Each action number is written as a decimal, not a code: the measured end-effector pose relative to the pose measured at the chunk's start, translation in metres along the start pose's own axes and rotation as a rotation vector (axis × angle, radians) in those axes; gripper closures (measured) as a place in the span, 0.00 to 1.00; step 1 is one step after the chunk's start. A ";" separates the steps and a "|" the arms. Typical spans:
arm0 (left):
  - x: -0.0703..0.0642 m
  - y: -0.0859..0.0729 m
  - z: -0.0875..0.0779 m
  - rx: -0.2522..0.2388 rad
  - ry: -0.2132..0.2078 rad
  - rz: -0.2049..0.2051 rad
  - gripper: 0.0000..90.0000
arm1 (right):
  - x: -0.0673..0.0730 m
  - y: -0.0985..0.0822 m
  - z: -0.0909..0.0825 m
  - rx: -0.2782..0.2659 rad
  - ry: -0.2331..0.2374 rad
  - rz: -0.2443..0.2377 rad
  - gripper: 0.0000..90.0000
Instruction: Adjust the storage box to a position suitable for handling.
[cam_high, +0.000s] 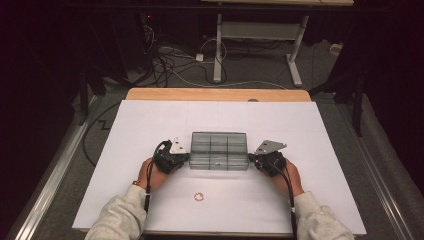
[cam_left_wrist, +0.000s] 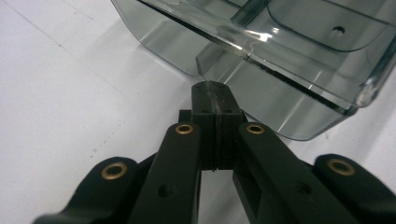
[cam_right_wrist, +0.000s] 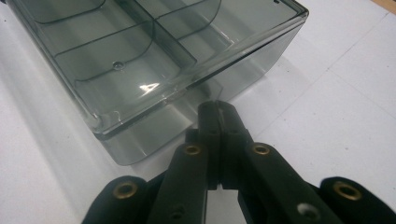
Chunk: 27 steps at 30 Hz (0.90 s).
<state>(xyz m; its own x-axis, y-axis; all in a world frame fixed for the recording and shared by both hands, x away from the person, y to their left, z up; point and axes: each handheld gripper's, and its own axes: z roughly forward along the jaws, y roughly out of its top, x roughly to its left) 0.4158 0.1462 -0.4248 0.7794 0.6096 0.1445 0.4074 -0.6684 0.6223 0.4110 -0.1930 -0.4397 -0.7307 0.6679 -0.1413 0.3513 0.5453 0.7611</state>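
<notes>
White paper covers the table (cam_high: 150, 125). Left gripper (cam_left_wrist: 215, 91) has its jaws clenched together with nothing between them, tips just short of the box's (cam_high: 219, 150) left end wall. Beyond them the smoky clear box lies with its compartments open upward. Right gripper (cam_right_wrist: 218, 108) likewise has its jaws clenched empty, tips just beside the box's right end. A small ring (cam_high: 199, 197) lies apart, nearer the person.

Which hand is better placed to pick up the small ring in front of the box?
Left, probably. The ring lies nearer the left gripper than the right gripper. Both are shut, tips at the ends of the box, holding nothing.
</notes>
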 end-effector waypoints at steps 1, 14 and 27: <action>0.000 0.000 0.000 -0.001 -0.002 0.001 0.97 | 0.000 0.000 0.000 0.000 0.001 -0.001 1.00; 0.009 -0.001 -0.022 -0.065 0.056 0.040 0.92 | -0.014 -0.002 -0.009 -0.029 -0.046 0.001 0.91; -0.004 0.005 -0.049 -0.177 0.164 0.134 0.50 | -0.019 -0.001 -0.056 -0.256 -0.108 0.010 0.70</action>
<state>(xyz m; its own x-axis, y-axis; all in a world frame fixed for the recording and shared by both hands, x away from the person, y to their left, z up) 0.3915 0.1615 -0.3847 0.7273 0.5915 0.3481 0.2053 -0.6715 0.7120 0.3914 -0.2342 -0.4020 -0.6560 0.7306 -0.1891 0.1888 0.4015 0.8962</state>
